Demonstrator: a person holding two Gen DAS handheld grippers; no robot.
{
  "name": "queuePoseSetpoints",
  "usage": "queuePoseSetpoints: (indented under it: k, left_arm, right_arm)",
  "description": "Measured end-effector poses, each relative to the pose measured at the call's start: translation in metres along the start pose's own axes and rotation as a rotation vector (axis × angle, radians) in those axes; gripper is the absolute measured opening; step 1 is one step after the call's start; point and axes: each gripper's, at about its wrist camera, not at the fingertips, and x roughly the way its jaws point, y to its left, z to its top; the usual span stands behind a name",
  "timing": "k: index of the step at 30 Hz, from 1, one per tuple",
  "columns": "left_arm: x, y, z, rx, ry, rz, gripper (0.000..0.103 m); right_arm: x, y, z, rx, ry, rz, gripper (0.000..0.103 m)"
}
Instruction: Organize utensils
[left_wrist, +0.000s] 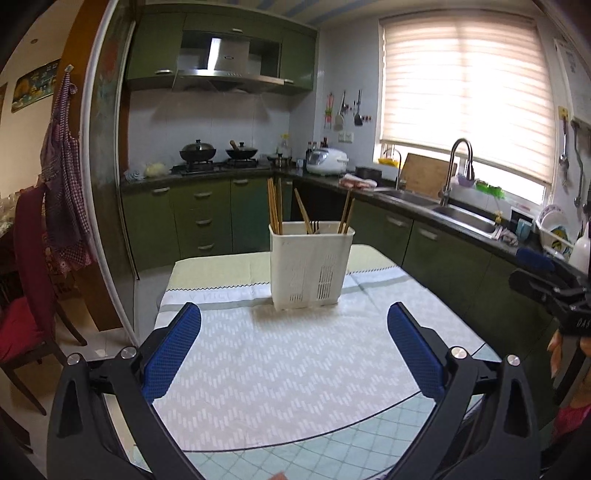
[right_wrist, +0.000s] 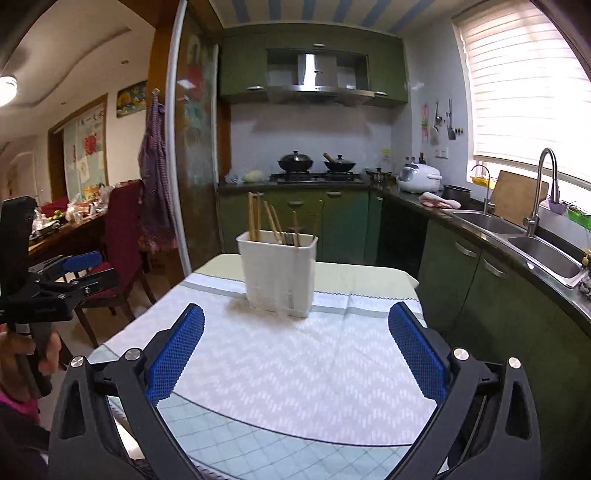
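A white plastic utensil holder (left_wrist: 311, 265) stands upright on the table's white patterned cloth (left_wrist: 280, 354); it also shows in the right wrist view (right_wrist: 279, 273). Several wooden chopsticks (left_wrist: 274, 206) and some dark-handled utensils (left_wrist: 314, 226) stick out of its top. My left gripper (left_wrist: 294, 314) is open and empty, held above the cloth short of the holder. My right gripper (right_wrist: 296, 317) is open and empty, also short of the holder. Each gripper shows at the edge of the other's view: the right gripper (left_wrist: 554, 284) and the left gripper (right_wrist: 70, 273).
A green kitchen counter with a double sink (right_wrist: 517, 236) and faucet (left_wrist: 458, 166) runs along the right. A stove with two woks (left_wrist: 218, 151) stands behind. A red-cushioned chair (left_wrist: 26, 280) and an apron (left_wrist: 64, 177) are at the left. The table's tiled surface (left_wrist: 295, 461) shows near me.
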Motion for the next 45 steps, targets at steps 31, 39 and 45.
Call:
queuePoseSetpoints:
  k: [31,39,45]
  left_arm:
    - [-0.016,0.015,-0.001,-0.039,-0.004,0.034,0.096]
    - [-0.016,0.016,0.0,-0.04,-0.003,0.034,0.096]
    - [-0.015,0.018,0.0,-0.04,-0.003,0.037,0.096]
  right_arm:
    - [0.007,0.011,0.011,-0.005,0.023,-0.015,0.098]
    - [0.01,0.011,0.009,-0.001,0.025,-0.004,0.098]
    - [0.012,0.011,0.009,0.001,0.026,-0.001,0.098]
